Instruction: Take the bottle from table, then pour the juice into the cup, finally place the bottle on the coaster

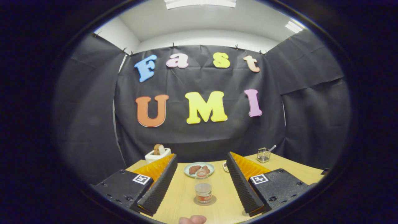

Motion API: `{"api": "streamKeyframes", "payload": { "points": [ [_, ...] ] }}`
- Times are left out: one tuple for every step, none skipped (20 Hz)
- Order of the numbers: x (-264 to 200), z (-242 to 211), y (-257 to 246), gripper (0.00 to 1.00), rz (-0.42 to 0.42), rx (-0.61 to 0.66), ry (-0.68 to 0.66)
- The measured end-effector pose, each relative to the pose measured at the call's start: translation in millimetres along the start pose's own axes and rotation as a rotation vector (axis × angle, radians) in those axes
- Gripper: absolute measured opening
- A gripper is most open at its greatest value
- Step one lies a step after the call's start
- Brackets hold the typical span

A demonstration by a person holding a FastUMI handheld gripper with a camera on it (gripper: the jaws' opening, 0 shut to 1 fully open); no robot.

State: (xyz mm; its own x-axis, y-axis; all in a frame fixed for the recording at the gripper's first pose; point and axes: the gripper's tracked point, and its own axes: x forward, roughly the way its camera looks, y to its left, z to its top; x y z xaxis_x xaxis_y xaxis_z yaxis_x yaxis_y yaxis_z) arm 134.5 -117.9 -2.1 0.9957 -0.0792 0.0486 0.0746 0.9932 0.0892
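One hand-held gripper [201, 183] points forward over a light wooden table [298, 172], its two fingers spread wide apart with nothing held between them. One clear plastic bottle [203, 186] stands upright on the table in the gap between the fingers, touching neither; it holds a small amount of pale liquid and has a label band near its base. The bottle stands on one round, flat coaster [205, 201]. At twelve o'clock from the bottle, just beyond it, lies one pale green plate [199, 169] holding two reddish-brown pieces of food [199, 170]. At about ten o'clock, near the table's far edge, sits one white toaster [157, 155] with one slice of bread [158, 149] sticking up from it. At about two o'clock, further back, is one small wire basket [263, 155] with a handle poking out. A small white object [225, 166] peeks from behind the right finger; what it is cannot be told. At six o'clock from the bottle, one fingertip [192, 219] of a person shows.
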Motion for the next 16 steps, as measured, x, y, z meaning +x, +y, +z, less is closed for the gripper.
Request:
{"api": "streamKeyframes", "payload": {
  "points": [
    [-12, 10, -1, 1.00, 0.005, -0.011, -0.001],
    [-24, 20, 0, 1.00, 0.004, -0.025, -0.007],
    [-35, 29, 3, 1.00, 0.007, -0.038, -0.013],
    [-44, 35, 8, 1.00, 0.014, -0.049, -0.012],
    [-53, 38, 14, 1.00, 0.023, -0.059, -0.008],
    [-62, 38, 19, 1.00, 0.029, -0.066, -0.001],
    [-69, 38, 25, 1.00, 0.039, -0.074, 0.003],
    [-76, 35, 30, 1.00, 0.046, -0.080, 0.012],
    [-84, 29, 39, 1.00, 0.054, -0.082, 0.021],
    [-91, 26, 44, 1.00, 0.061, -0.078, 0.026],
    [-96, 24, 48, 1.00, 0.067, -0.071, 0.032],
    [-101, 23, 52, 1.00, 0.075, -0.065, 0.035],
    [-104, 23, 55, 1.00, 0.080, -0.065, 0.033],
    [-107, 24, 56, 1.00, 0.081, -0.070, 0.033],
    [-108, 26, 55, 1.00, 0.077, -0.071, 0.030],
    [-107, 27, 56, 1.00, 0.079, -0.071, 0.026]
  ]
}}
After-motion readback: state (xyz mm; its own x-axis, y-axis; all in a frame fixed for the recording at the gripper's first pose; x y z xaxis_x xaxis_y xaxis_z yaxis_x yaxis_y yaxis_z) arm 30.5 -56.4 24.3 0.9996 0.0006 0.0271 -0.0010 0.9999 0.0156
